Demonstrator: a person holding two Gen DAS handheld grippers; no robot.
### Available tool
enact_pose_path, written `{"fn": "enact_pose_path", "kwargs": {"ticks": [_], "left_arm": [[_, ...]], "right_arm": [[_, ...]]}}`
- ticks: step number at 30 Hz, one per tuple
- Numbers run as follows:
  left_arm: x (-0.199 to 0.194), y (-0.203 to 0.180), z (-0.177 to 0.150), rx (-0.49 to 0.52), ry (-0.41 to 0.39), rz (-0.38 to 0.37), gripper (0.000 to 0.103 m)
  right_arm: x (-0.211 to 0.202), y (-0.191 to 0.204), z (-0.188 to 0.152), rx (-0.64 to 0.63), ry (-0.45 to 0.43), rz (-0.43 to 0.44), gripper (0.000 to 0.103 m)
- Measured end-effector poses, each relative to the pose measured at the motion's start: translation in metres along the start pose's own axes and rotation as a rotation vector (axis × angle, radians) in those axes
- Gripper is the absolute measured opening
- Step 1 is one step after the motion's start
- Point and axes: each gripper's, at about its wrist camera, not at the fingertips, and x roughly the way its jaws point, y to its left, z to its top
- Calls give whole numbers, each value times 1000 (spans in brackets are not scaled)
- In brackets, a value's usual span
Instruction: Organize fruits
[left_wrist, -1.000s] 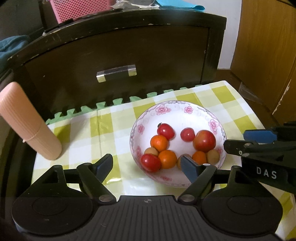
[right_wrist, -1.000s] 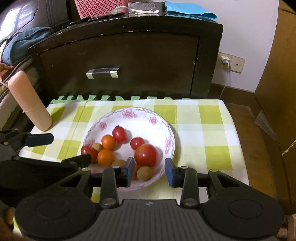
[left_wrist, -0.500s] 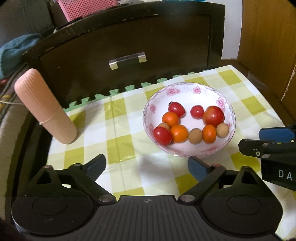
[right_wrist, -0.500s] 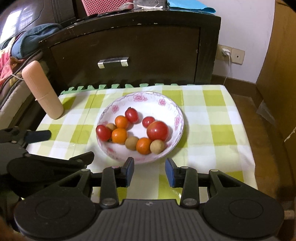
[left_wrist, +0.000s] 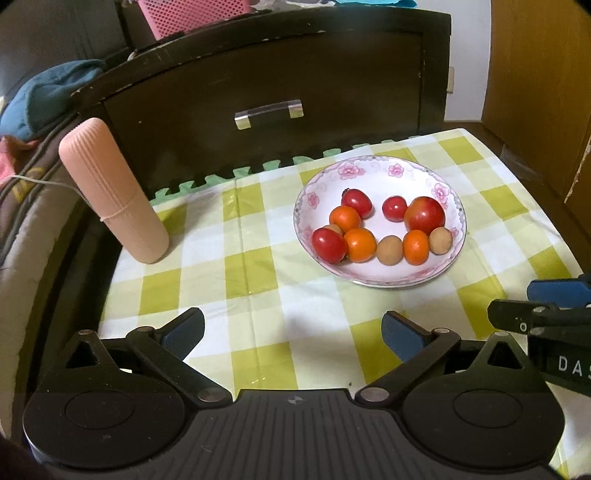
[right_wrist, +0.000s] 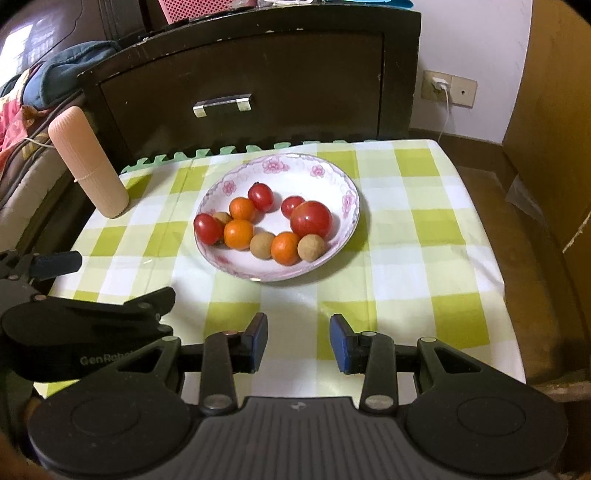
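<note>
Checked cloth covered the bench (right_wrist: 424, 258); my left tool (left_wrist: 291, 332) and right tool (right_wrist: 298, 341) gaped empty. Ahead, the bowl (right_wrist: 347, 184) demanded a gentle pinch around one fruit.

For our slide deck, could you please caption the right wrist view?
Open right gripper hovers before a floral bowl of tomatoes and small fruits on a checked cloth.

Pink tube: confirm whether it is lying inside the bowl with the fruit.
No, the pink tube stands on the tablecloth, apart from the bowl.
</note>
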Motion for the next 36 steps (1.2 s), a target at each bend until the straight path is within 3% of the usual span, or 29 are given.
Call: {"fn": "enact_pose_path", "kwargs": {"ticks": [36], "left_arm": [[-21, 4, -26, -4, 16, -1, 102]], "right_arm": [[-15, 17, -33, 4, 19, 32, 36]]}}
